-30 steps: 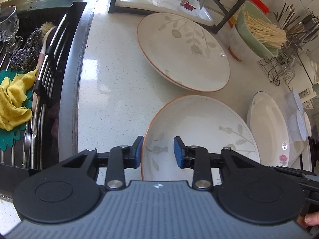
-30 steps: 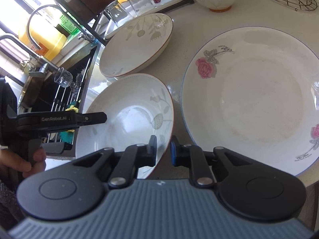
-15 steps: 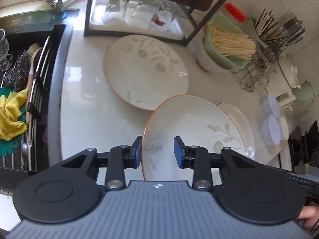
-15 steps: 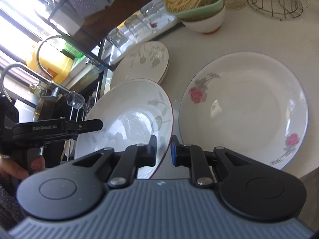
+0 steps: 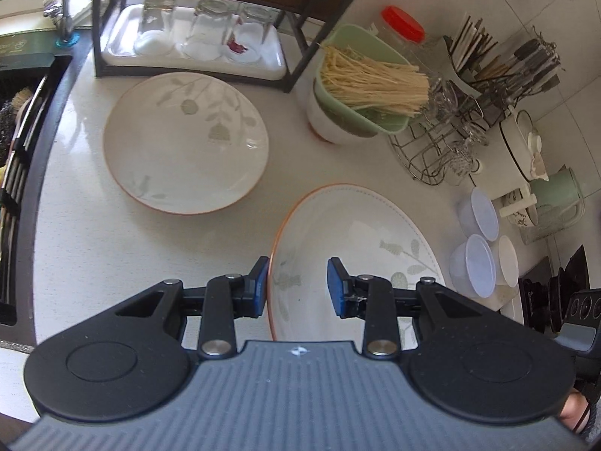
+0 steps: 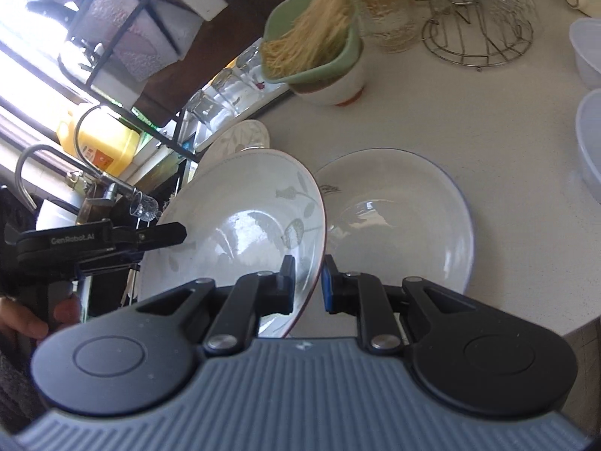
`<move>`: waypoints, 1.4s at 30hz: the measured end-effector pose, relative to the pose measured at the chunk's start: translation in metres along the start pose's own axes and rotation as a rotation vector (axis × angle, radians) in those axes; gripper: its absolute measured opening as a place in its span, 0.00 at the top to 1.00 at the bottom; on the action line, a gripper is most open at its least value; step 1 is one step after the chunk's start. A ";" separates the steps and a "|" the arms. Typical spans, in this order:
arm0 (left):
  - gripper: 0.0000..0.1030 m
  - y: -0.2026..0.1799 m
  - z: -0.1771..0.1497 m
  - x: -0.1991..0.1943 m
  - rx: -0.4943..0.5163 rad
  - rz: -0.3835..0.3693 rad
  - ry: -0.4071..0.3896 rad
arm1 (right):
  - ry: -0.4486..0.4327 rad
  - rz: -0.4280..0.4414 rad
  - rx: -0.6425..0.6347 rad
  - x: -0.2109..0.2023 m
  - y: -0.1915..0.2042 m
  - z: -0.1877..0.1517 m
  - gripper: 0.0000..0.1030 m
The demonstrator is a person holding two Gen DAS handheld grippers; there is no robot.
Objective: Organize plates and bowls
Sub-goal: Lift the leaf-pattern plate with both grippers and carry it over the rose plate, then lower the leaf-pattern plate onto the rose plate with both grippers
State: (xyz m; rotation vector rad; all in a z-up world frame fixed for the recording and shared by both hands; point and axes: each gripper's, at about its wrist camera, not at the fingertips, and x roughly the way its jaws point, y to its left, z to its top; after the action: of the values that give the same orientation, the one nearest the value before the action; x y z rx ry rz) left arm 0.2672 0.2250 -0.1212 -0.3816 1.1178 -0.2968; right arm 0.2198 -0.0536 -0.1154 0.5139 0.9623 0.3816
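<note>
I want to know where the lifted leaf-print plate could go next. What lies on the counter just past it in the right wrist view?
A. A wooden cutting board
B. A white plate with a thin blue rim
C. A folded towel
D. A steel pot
B: beyond the lifted leaf-print plate, a white plate with a thin blue rim lies flat on the counter.

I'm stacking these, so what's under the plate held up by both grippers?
Under the lifted leaf plate lies the blue-rimmed plate on the counter. The lifted plate covers its left part.

The held leaf-pattern bowl hides the left part of the rose plate; the noodles are blurred.
</note>
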 end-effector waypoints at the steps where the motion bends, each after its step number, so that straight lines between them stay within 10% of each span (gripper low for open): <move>1: 0.64 -0.004 0.000 0.003 -0.001 -0.001 0.006 | -0.004 -0.004 0.004 -0.002 -0.004 0.001 0.83; 22: 0.64 -0.031 -0.004 0.091 0.026 0.086 0.214 | 0.045 -0.076 -0.012 0.025 -0.069 0.004 0.83; 42: 0.62 -0.039 -0.003 0.116 0.000 0.203 0.172 | 0.046 -0.145 -0.130 0.042 -0.065 0.012 0.81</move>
State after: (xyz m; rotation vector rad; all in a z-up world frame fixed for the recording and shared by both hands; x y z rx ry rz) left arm 0.3107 0.1415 -0.1989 -0.2429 1.3142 -0.1522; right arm 0.2572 -0.0869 -0.1754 0.3169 1.0054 0.3242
